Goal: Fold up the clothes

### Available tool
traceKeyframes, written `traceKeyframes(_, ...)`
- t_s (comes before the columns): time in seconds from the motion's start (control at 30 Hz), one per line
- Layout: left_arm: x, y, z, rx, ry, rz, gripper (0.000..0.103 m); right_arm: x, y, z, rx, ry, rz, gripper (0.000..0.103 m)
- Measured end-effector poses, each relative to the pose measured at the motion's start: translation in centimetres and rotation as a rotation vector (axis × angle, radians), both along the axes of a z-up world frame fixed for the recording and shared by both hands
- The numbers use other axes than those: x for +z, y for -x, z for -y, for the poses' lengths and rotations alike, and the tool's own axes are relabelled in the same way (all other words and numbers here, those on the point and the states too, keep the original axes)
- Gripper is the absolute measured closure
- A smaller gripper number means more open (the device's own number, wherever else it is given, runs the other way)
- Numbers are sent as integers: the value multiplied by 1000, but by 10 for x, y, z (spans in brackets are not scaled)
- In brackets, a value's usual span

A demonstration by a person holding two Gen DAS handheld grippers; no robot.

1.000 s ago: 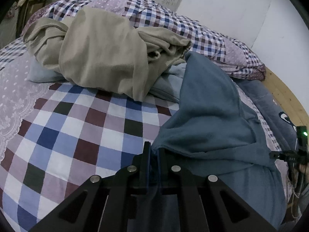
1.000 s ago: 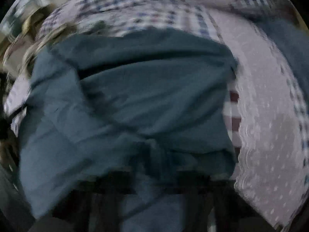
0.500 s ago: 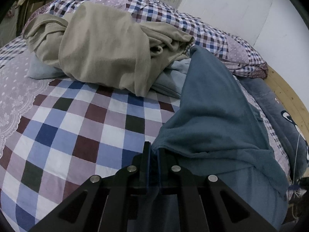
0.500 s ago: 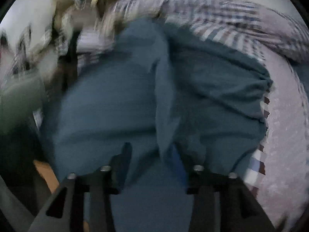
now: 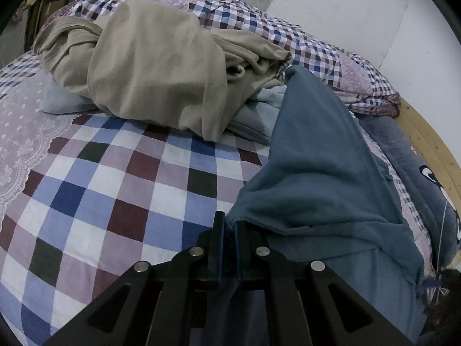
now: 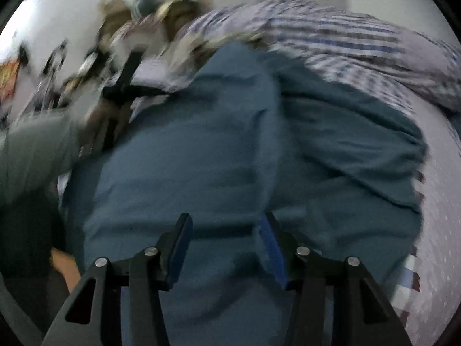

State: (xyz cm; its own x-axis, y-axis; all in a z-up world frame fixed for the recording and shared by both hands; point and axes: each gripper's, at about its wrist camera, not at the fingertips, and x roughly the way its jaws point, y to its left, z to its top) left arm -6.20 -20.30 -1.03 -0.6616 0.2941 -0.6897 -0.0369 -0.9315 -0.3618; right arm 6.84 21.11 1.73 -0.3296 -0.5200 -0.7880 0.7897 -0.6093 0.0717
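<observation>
A teal-blue garment lies stretched along the right side of the checked bed cover. My left gripper is shut on a near corner of this blue garment, the cloth pinched between its blue pads. In the blurred right wrist view the same blue garment fills the middle, bunched in soft folds. My right gripper stands open just above it, fingers wide apart with nothing between them. The other gripper's black frame shows at upper left.
A crumpled beige garment sits on a light blue one at the far side of the bed. A checked quilt is heaped by the white wall. A dark blue pillow and wooden bed edge lie at right.
My right gripper has let go of the blue garment and opened wide, swinging to a new angle over it. The left gripper keeps its hold and has barely shifted.
</observation>
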Motion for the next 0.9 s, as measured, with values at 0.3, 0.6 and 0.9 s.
traceKeyframes(0.3, -2, -1, 1, 2, -9, 6, 98, 12, -10, -14, 47, 126, 65, 50)
traceKeyframes(0.6, -3, 0, 1, 3, -16, 10, 98, -3, 58, -114, -408, 227, 175, 57)
traceKeyframes(0.9, -3, 0, 1, 6, -16, 12, 98, 22, 20, -60, -211, 60, -78, 99)
